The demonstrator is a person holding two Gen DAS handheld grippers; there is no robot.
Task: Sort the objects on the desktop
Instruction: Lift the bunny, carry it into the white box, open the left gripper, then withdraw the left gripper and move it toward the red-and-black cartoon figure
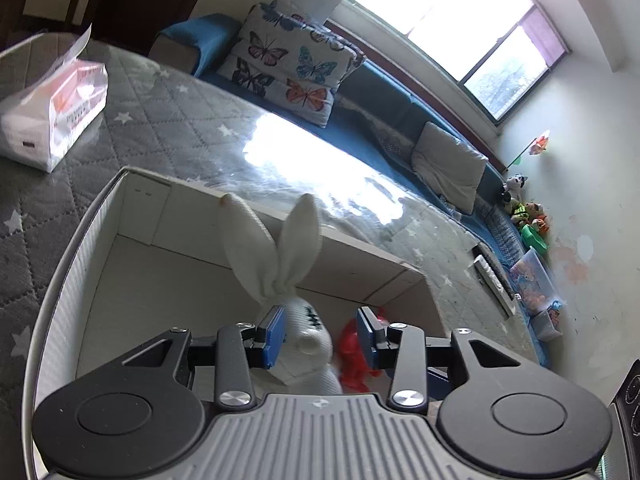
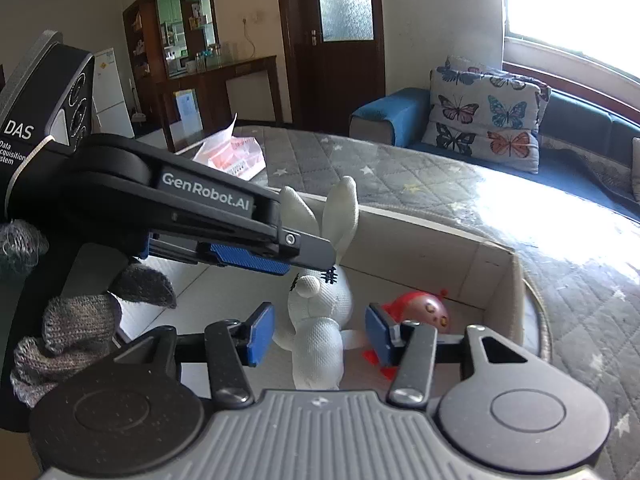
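Right gripper [image 2: 319,334] nearest, low over the open box, jaws parted, blue pads standing clear on either side of the white rabbit: released, gripping nothing. Left gripper [image 1: 321,336] just beside it on the left, also unclenched, with one pad close against the rabbit's head and the other well off it, over toward the red toy. No squeeze to be seen. Grey knitted glove on the left hand [image 2: 76,332] behind it.

Now by size. Desk [image 1: 60,220] first: grey quilted cover with white stars, window glare across the far right part. Box [image 1: 136,208] next, pale cardboard, at the near side of the desk, open at the top, floor bare across its left half. Tissue pack [image 1: 56,112] after that, far left on the desk, well apart from the box, untouched. Then the rabbit [image 2: 320,344], inside the box toward its right end, head up, ears standing in front of the far wall. Smallest, the red toy [image 2: 430,312], also inside, in the right corner, just beside the rabbit.

Looks like two items already sorted into the box, and this drop as good as done. Left to do, by the look of it: backing both grippers out, and perhaps the tissue pack. Part of the sort or not, impossible to tell.
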